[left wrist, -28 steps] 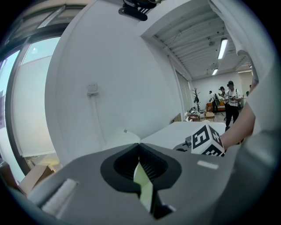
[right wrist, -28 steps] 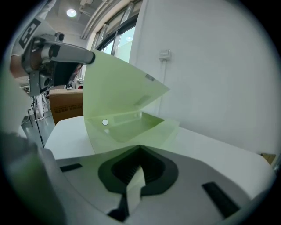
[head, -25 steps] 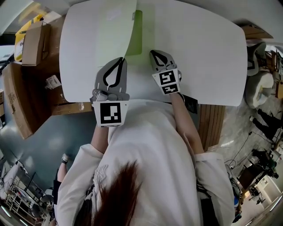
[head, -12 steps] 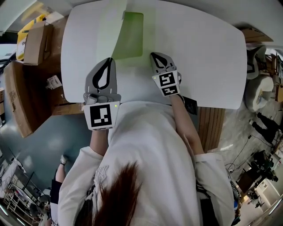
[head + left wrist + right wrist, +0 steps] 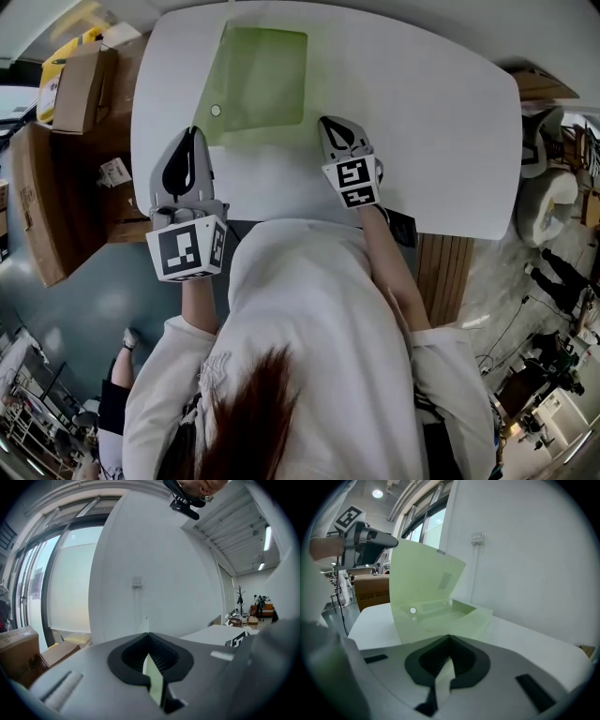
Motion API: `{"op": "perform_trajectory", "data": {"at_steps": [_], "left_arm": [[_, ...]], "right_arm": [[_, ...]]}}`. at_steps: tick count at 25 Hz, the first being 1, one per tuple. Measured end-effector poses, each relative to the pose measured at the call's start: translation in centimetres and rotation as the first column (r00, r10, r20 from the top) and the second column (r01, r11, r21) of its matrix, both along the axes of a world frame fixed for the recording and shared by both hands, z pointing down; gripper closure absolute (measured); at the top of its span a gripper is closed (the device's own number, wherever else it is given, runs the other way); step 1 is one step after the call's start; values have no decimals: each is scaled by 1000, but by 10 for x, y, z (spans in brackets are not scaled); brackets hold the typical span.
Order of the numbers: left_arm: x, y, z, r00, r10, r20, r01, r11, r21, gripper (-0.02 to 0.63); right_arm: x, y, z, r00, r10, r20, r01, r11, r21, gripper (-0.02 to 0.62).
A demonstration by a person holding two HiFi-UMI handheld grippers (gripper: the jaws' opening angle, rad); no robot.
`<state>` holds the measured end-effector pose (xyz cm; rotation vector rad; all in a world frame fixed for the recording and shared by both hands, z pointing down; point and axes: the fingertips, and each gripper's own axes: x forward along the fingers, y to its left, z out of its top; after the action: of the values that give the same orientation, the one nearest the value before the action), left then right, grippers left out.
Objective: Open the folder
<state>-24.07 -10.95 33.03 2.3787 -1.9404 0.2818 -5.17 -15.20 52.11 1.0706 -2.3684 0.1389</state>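
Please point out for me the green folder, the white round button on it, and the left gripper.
green folder (image 5: pixel 267 70), head view, on its green surface.
white button (image 5: pixel 413 611), right gripper view, on the button's middle.
left gripper (image 5: pixel 191 134), head view, between its fingertips.

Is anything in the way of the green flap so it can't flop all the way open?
Nothing that I can see. The left gripper holds the flap up by its corner, and the table on that side is bare. The right gripper is on the other side.

Workshop-like lab: cardboard boxes (image 5: pixel 73 89) and floor cables (image 5: pixel 511 328) beside table (image 5: pixel 422 122).
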Motion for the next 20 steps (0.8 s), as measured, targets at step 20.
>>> {"op": "perform_trajectory", "data": {"at_steps": [20], "left_arm": [[-77,11,13,979,-202,33,203,979,-34,597]], "right_arm": [[-2,-1,-2,1000,13,4,-13,1000,1,591]]}}
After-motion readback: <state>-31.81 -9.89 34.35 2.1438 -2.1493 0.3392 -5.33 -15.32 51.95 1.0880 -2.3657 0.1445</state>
